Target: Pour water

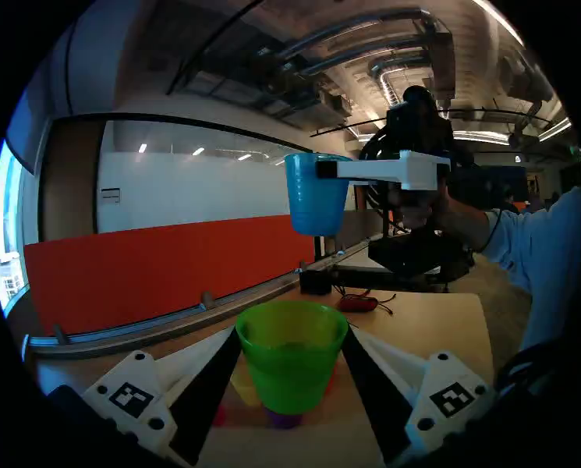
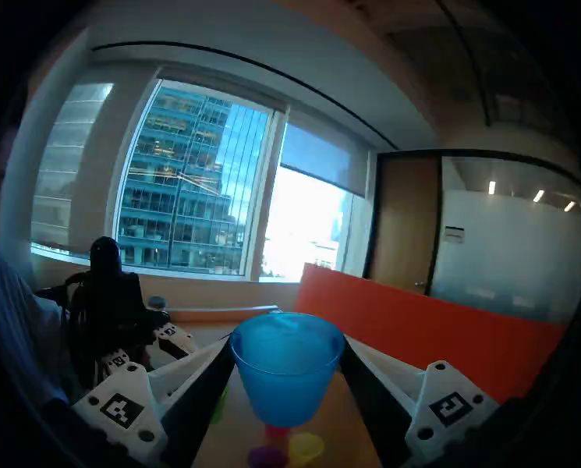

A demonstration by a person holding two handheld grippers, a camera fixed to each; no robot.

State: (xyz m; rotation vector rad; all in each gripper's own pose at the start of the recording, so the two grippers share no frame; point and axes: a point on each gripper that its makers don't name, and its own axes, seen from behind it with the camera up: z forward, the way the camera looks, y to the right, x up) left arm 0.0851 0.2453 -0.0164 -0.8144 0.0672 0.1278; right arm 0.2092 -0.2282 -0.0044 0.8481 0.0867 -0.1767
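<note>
My left gripper [image 1: 290, 343] is shut on a green plastic cup [image 1: 292, 374], held upright just above the wooden table [image 1: 423, 320]. Beyond it and higher up, a blue cup [image 1: 315, 204] hangs upright with the right gripper [image 1: 312, 168] clamped near its rim, and a hand [image 1: 426, 209] holds that gripper. In the right gripper view the same blue cup [image 2: 288, 382] sits upright between my right gripper's [image 2: 288, 347] fingers. I cannot tell whether either cup holds water. The left gripper's marked body [image 2: 173, 339] shows lower left.
Small yellow [image 2: 306, 447], purple [image 2: 267, 456] and red [image 2: 277, 431] cups stand on the table under the held cups. A red object with cables [image 1: 358, 303] lies at the table's far edge. An orange wall panel [image 1: 165, 269], windows [image 2: 189, 203] and a light sleeve [image 1: 551, 257] surround it.
</note>
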